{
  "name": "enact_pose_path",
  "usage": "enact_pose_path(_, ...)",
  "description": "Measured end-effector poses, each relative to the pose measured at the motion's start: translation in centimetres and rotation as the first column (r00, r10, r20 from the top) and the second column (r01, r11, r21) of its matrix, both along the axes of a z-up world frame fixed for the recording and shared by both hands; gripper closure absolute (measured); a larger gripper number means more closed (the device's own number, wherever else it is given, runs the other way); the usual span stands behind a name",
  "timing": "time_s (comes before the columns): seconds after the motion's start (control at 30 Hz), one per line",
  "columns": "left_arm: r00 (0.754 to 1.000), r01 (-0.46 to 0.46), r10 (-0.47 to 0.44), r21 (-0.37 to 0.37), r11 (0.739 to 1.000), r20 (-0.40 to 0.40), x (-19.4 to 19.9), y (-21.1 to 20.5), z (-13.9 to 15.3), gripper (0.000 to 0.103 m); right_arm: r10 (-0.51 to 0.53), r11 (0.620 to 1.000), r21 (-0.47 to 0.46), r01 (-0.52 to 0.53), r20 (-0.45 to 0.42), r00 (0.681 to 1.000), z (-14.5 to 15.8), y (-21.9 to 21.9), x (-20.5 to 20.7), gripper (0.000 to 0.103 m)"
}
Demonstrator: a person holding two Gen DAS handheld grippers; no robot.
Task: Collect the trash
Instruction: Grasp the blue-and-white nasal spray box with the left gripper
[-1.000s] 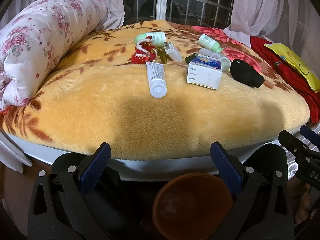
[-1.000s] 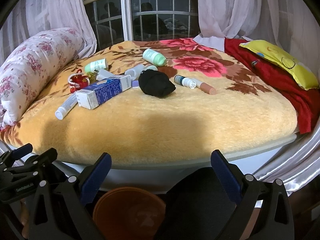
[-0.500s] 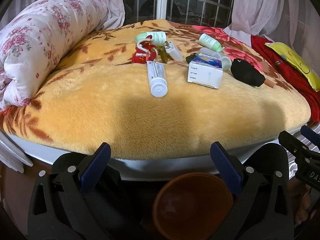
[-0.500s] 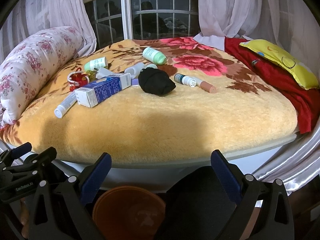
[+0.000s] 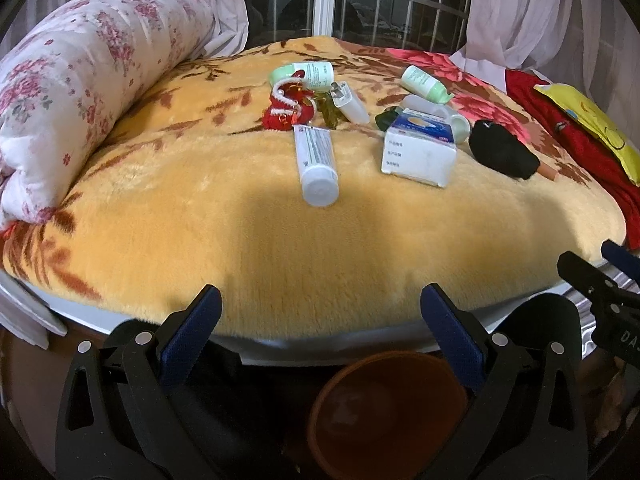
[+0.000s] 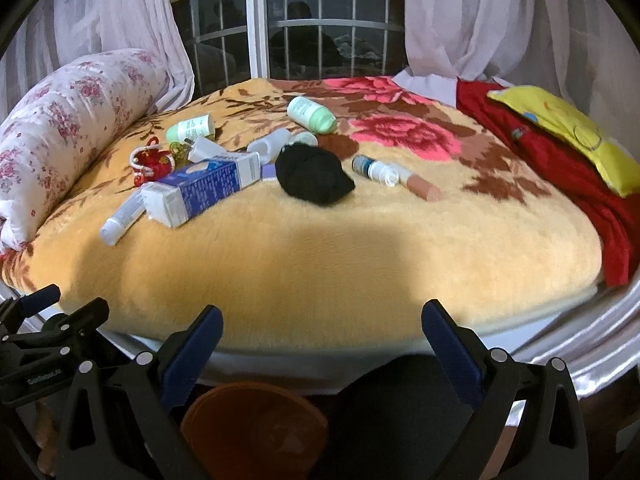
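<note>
Both my jaws stand wide apart and hold nothing: the left gripper (image 5: 320, 312) at the bottom of its frame, the right gripper (image 6: 322, 330) likewise, each hanging off the near edge of the bed over an orange-brown bin (image 5: 386, 416) that sits low in the frame, below the mattress rim.

The trash lies in a loose cluster in the upper middle of both views. In the left view a white tube (image 5: 316, 160) points its cap at me, with a blue and white carton (image 5: 420, 148) to its right and a black bundle (image 5: 502, 154) further right. Behind them are a red trinket (image 5: 288, 106), a small white bottle (image 5: 352, 102) and two pale green bottles (image 5: 306, 74) (image 5: 424, 84). The right view adds a small dropper bottle (image 6: 374, 168) and a pinkish stick (image 6: 422, 188), end to end, right of the bundle.

Against the frames a second ago, nothing on the blanket has shifted; the cluster sits slightly lower and closer in both views, so I have eased forward a little, and my jaws are as wide as before.

All of it rests on a yellow plush blanket (image 5: 240, 216), a floral rolled quilt (image 5: 80, 80) at upper left, a red cloth (image 6: 560, 168) and yellow pillow (image 6: 560, 128) at right.
</note>
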State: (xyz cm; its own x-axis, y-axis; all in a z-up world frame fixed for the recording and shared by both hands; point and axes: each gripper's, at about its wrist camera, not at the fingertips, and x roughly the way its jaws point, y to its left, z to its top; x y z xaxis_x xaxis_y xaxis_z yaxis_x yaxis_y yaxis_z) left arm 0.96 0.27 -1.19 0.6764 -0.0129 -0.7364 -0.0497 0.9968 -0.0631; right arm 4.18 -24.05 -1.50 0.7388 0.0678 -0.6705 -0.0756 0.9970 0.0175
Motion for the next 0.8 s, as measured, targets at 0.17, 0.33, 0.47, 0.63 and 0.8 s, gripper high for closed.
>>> enact_pose_path(0.17, 1.000, 0.004, -0.004, -0.017, 1.000, -0.004, 2.5, 0.3, 0.8, 0.005, 0.018, 1.000, -0.023, -0.017, 0.011, 1.000, 0.7, 0.0, 3.0, 0.005)
enact_pose_path(0.33, 1.000, 0.003, -0.003, -0.030, 1.000, -0.016, 5.0, 0.3, 1.2, 0.005, 0.029, 1.000, 0.002, -0.029, -0.005, 1.000, 1.2, 0.0, 6.9, 0.005)
enact_pose_path(0.47, 1.000, 0.001, -0.001, -0.025, 1.000, -0.025, 6.2, 0.4, 1.2, 0.005, 0.044, 0.999, 0.001, -0.044, 0.000, 0.999, 1.2, 0.7, 9.6, 0.005)
enact_pose_path(0.63, 0.999, -0.007, 0.005, -0.049, 0.999, -0.043, 6.7, 1.0, 1.0, 0.005, 0.081, 0.997, 0.005, -0.081, -0.028, 0.996, 0.5, 2.0, 13.2, 0.005)
enact_pose_path(0.8, 0.999, -0.001, 0.000, -0.041, 0.999, -0.046, 6.9, 1.2, 1.2, 0.005, 0.094, 0.996, 0.008, -0.094, -0.037, 0.995, 0.0, 2.5, 15.0, 0.005)
